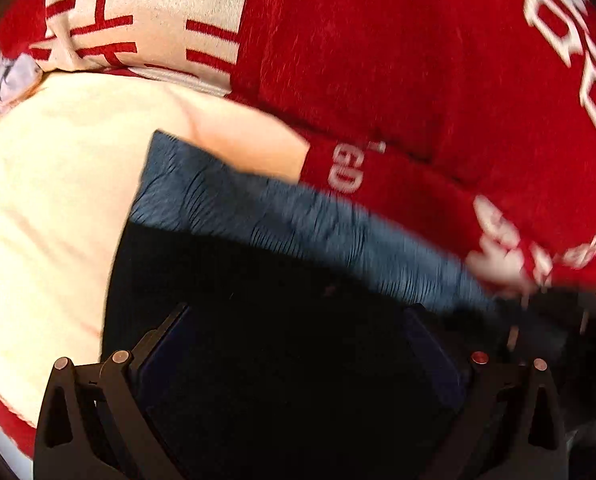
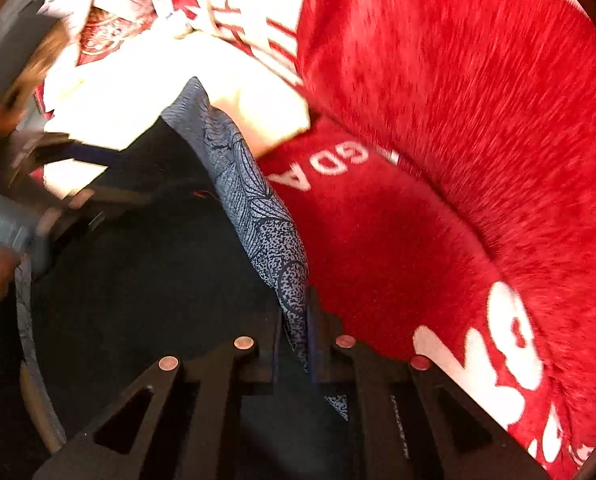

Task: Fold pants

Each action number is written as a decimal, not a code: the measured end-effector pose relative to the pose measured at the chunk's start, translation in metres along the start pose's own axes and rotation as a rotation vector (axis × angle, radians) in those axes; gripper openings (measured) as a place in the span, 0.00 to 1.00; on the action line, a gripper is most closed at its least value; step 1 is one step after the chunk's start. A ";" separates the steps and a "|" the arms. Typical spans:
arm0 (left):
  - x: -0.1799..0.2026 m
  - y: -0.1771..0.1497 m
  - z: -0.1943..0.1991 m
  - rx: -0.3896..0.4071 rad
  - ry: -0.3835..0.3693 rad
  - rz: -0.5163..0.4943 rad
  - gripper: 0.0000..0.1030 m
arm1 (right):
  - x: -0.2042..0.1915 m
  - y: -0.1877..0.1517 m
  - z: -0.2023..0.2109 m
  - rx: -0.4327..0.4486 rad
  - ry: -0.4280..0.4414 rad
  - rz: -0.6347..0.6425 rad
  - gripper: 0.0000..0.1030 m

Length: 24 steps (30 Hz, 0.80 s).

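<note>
Dark pants [image 2: 146,280] lie on a red plush blanket [image 2: 437,120] with white lettering, patterned grey-blue waistband [image 2: 254,216] running along their upper edge. In the right wrist view the waistband comes straight down into the right gripper [image 2: 298,320]; its two fingers are pinched together on the band's end, fabric clamped between the pads. Dark cloth fills the lower left of that view, below and left of the gripper.

Left wrist view: the pants' dark fabric [image 1: 290,340] spans the whole gap of the left gripper [image 1: 301,320], whose fingers stand wide apart on either side of the cloth; the tips are lost against it, so can't tell if the pads press it. The blue band [image 1: 298,216] runs diagonally just above the fingers, blurred toward the right, where the right gripper [image 1: 545,312] shows as a dark smear at the band's end.

Cream fabric [image 1: 58,200] lies left of the pants, touching their edge. White cloth with red line pattern [image 1: 146,20] sits further up. Left gripper [image 2: 30,208] appears blurred at the left edge of the right wrist view, over the dark fabric
</note>
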<state>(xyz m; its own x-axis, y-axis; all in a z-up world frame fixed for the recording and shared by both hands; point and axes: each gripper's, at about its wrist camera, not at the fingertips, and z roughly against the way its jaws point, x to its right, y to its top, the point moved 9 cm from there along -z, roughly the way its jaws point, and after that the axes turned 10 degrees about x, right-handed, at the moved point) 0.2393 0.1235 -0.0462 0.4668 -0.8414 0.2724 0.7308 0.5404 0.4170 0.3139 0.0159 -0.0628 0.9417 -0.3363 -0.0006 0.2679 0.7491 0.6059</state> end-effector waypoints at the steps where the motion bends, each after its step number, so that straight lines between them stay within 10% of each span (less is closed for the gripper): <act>1: 0.002 0.007 -0.001 -0.004 -0.008 0.040 1.00 | -0.006 0.001 0.007 0.024 -0.023 0.009 0.11; 8: 0.011 0.017 -0.024 -0.071 0.036 0.178 0.98 | -0.040 -0.010 0.034 0.098 -0.140 0.089 0.11; 10: 0.009 0.008 -0.027 -0.083 0.103 0.135 0.37 | -0.045 -0.012 0.036 0.105 -0.147 0.087 0.11; 16: -0.004 -0.012 -0.006 -0.050 0.027 0.204 0.13 | -0.050 -0.017 0.040 0.107 -0.187 0.122 0.13; 18: -0.004 -0.010 -0.004 -0.035 0.034 0.191 0.12 | -0.049 -0.016 0.041 0.094 -0.189 0.132 0.36; 20: -0.003 -0.016 0.003 -0.021 0.048 0.166 0.12 | -0.038 -0.016 0.039 0.093 -0.197 0.132 0.84; 24: 0.006 -0.022 0.008 -0.020 0.056 0.153 0.12 | -0.017 -0.018 0.023 0.047 -0.141 0.100 0.82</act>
<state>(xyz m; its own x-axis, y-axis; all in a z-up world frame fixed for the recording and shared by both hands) 0.2224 0.1066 -0.0470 0.5999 -0.7484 0.2828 0.6584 0.6626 0.3569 0.2880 -0.0049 -0.0552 0.9243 -0.3408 0.1716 0.1611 0.7563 0.6341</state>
